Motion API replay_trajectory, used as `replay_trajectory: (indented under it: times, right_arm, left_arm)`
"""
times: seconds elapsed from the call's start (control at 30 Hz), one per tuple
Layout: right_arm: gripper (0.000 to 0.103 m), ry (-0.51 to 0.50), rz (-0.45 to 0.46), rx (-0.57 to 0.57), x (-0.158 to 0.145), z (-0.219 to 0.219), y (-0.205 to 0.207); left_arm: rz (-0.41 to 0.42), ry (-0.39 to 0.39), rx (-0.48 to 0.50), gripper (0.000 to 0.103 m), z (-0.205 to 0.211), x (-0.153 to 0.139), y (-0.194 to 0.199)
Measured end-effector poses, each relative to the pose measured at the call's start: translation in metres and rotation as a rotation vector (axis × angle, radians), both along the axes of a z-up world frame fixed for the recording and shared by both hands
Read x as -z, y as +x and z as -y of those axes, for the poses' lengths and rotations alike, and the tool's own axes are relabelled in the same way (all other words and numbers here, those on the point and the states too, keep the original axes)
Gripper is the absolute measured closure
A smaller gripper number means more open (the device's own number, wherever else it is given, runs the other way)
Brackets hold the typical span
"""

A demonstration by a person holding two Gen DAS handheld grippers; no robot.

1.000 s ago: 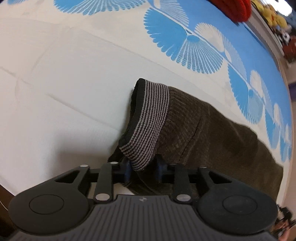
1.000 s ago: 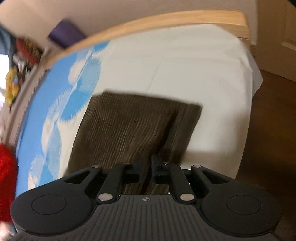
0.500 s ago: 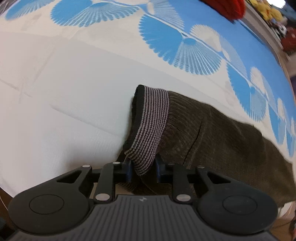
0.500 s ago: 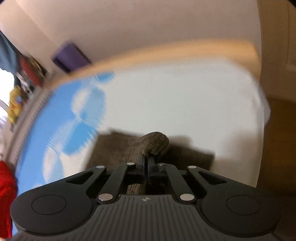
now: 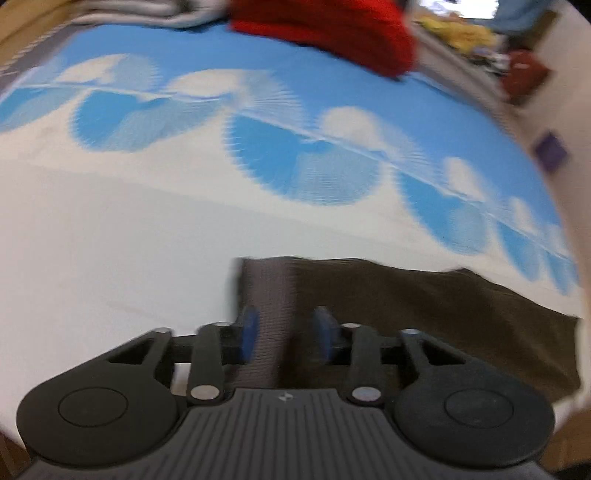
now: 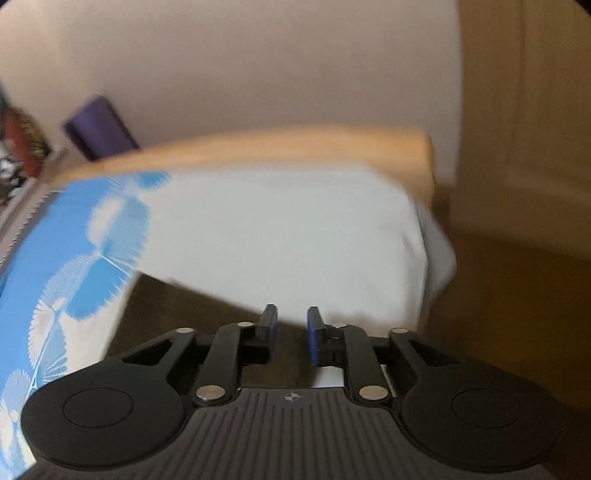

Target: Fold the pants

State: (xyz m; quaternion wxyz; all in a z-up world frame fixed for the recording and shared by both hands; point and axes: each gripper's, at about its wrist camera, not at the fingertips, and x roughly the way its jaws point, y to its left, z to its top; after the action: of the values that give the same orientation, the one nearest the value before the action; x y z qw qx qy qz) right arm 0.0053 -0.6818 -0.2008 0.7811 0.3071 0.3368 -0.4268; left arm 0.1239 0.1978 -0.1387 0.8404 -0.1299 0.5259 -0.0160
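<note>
Both the left gripper [image 5: 284,336] and right gripper [image 6: 291,332] stand parted, gripping nothing, above the brown pants [image 5: 424,306] lying flat on the white bedsheet [image 5: 110,240], waistband [image 5: 266,288] between the left fingers.

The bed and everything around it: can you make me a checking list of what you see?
Surface: bed sheet, white with a blue fan pattern.
Job's things: brown pants lying flat on it, striped waistband at the left end.
Clutter: red cloth at the far side.
Grippers: left gripper open, waistband between its fingers; right gripper open, over the pants' edge.
Cables: nothing seen.
Surroundings: wooden bed frame, purple object, beige wall.
</note>
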Motion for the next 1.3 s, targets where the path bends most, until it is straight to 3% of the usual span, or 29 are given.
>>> replay_trajectory:
  times: [0.07,0.1,0.17,0.2,0.27,0.37,0.43,0.5,0.57,0.6,0.7,0.83,0.97,1.03,1.1,1.3]
  right_arm:
    - [0.077,-0.019,0.035,-0.076,-0.006,-0.011,0.010]
    - [0.077,-0.019,0.046,-0.115,-0.007,-0.018,0.018]
    - [0.076,-0.013,0.068,-0.186,-0.010,-0.031,0.034]
    - [0.076,-0.005,0.077,-0.211,-0.011,-0.035,0.041]
    - [0.075,0.022,0.087,-0.254,-0.011,-0.043,0.054]
    - [0.073,0.063,0.086,-0.279,-0.011,-0.050,0.068]
    - [0.073,0.086,0.087,-0.282,-0.013,-0.052,0.069]
    - [0.073,0.094,0.080,-0.297,-0.012,-0.053,0.068]
    - [0.073,0.093,0.061,-0.312,-0.009,-0.054,0.068]
    - [0.073,0.092,0.057,-0.317,-0.010,-0.054,0.065]
    - [0.073,0.090,0.047,-0.317,-0.009,-0.053,0.055]
    - [0.073,0.119,0.019,-0.287,0.001,-0.037,0.040]
    - [0.073,0.140,-0.019,-0.220,0.016,-0.013,0.018]
    - [0.073,0.169,-0.021,-0.153,0.023,0.001,0.003]
    - [0.070,0.223,-0.003,-0.056,0.032,0.018,-0.017]
    - [0.060,0.388,0.094,0.118,0.062,0.044,-0.053]
  left_arm:
    - [-0.027,0.015,0.073,0.079,0.013,0.013,0.006]
    - [-0.094,0.071,0.109,0.079,0.021,0.030,0.010]
    - [-0.284,0.203,0.130,0.092,0.024,0.070,0.013]
    - [-0.283,0.229,0.137,0.097,0.023,0.073,0.011]
    - [-0.245,0.161,0.076,0.095,0.014,0.056,0.016]
    - [-0.059,0.082,0.038,0.094,0.015,0.024,0.021]
    - [-0.017,0.059,0.067,0.094,0.026,0.022,0.035]
    - [-0.026,0.071,0.113,0.093,0.037,0.035,0.048]
    - [-0.126,0.219,0.155,0.101,0.039,0.066,0.057]
    - [-0.179,0.263,0.155,0.100,0.035,0.082,0.059]
    - [-0.191,0.226,0.083,0.101,0.034,0.074,0.064]
    - [-0.067,0.174,0.121,0.097,0.053,0.049,0.058]
    - [-0.213,0.283,0.124,0.100,0.057,0.089,0.073]
    - [-0.201,0.311,0.126,0.096,0.066,0.079,0.071]
    - [-0.142,0.277,0.146,0.090,0.076,0.064,0.066]
    - [-0.023,0.270,0.208,0.090,0.113,0.035,0.056]
